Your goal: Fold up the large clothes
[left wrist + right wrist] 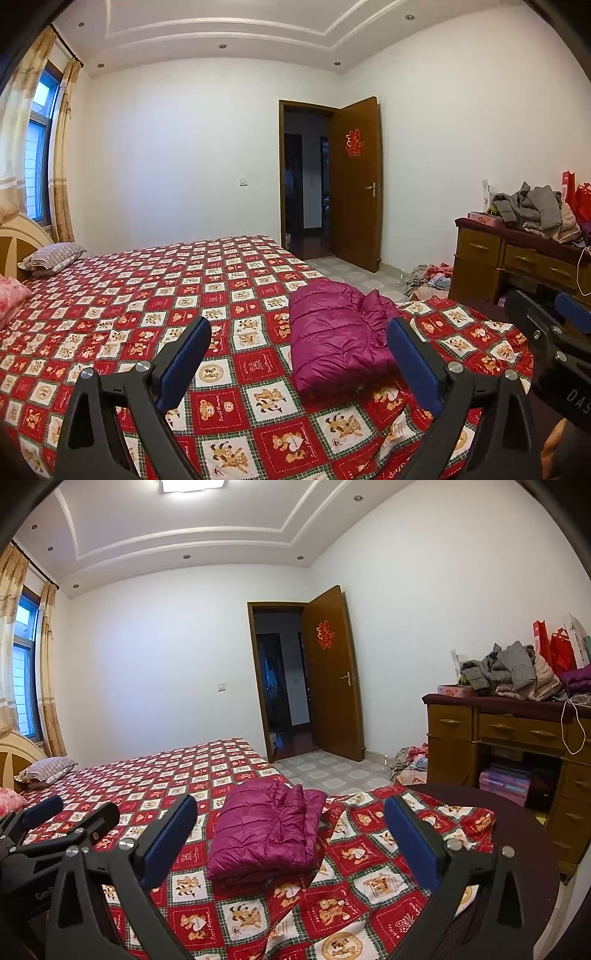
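Both grippers hang above the near end of the bed, pointing across it toward the far wall, and neither touches anything. The left gripper (297, 343) has its blue-padded fingers (184, 363) spread wide, with only bedspread and the left part of the jacket showing in the gap. The right gripper (291, 821) is likewise spread wide and empty; in its own view the jacket sits between its two black arms. Each tool shows at the edge of the other's view — the right one at the far right of the left wrist picture, the left one at the far left of the right wrist picture.

The purple jacket (266, 830) lies folded on the bed (147, 295), near the foot-end corner closest to the door. It forms a thick, roughly rectangular bundle of quilted, slightly glossy fabric, puffy with stitched channels; its upper right part is bunched and creased, and the layered edges show along the near side.

The bedspread (369, 853) is a red-and-white checked cotton print with small bear figures, rumpled near the jacket's right side. A wooden table (491, 731) with drawers stands to the right, carrying a heap of grey clothes (506, 668). A brown wooden door (356, 184) stands open.
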Demonstrator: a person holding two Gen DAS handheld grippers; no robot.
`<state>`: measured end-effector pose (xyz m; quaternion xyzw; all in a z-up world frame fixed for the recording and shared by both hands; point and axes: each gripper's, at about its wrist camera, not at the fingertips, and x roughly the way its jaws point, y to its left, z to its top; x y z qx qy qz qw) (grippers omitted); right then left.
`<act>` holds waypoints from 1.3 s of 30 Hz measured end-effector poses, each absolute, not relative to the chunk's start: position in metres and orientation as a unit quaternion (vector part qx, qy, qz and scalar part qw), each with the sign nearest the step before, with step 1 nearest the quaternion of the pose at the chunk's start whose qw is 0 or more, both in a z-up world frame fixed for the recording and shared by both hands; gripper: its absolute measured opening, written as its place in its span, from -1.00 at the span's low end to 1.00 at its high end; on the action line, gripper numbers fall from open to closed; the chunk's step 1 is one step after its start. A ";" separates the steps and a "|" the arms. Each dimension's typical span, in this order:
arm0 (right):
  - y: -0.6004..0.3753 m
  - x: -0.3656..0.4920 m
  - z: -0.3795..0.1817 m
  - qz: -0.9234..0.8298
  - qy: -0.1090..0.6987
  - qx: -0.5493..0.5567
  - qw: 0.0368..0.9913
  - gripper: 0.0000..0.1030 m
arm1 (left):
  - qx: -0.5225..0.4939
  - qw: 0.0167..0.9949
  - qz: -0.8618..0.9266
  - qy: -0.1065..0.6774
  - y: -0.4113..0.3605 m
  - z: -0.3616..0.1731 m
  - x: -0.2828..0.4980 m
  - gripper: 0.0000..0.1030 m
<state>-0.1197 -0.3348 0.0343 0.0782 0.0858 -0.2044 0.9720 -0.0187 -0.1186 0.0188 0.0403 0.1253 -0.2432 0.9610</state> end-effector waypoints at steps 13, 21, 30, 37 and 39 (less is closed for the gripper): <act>-0.329 -0.124 0.035 -0.209 0.083 0.081 0.971 1.00 | 0.042 0.962 -0.239 0.122 -0.119 0.019 -0.020 0.88; -0.330 -0.124 0.035 -0.209 0.083 0.082 0.971 1.00 | 0.050 0.964 -0.231 0.123 -0.119 0.018 -0.019 0.88; -0.324 -0.129 0.034 -0.216 0.082 0.089 0.969 1.00 | 0.057 0.967 -0.222 0.115 -0.120 0.018 -0.020 0.89; -0.323 -0.129 0.034 -0.217 0.083 0.088 0.969 1.00 | 0.065 0.975 -0.190 0.091 -0.121 0.019 -0.020 0.89; -0.323 -0.129 0.034 -0.217 0.085 0.089 0.968 1.00 | 0.067 0.973 -0.197 0.096 -0.122 0.019 -0.018 0.89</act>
